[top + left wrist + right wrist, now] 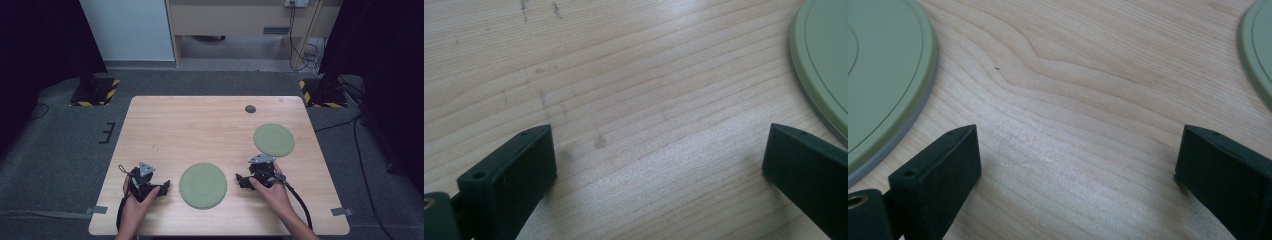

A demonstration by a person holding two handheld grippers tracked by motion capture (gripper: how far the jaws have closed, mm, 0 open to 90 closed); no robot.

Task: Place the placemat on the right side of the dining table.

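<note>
I see a light wooden table (pixel 200 125) standing on grey carpet (pixel 60 150). Black stands with yellow-black hazard striped bases (pixel 95 92) flank its far corners. Behind, a pale wall panel (pixel 125 30) and a wooden desk (pixel 240 20), with cables (pixel 305 55) trailing down on the right.

— What stands past the wooden table (pixel 200 125)?

— Grey carpet (pixel 50 150), and two black stand bases edged with yellow-black hazard tape, one at the far left (pixel 95 90) and one at the far right (pixel 320 92).

— And on the tabletop itself?

— A small round grey disc (pixel 250 109) near the far edge.

— Further back?

— A pale wooden desk (pixel 240 20), with black cables (pixel 300 50) hanging beside its leg.
</note>
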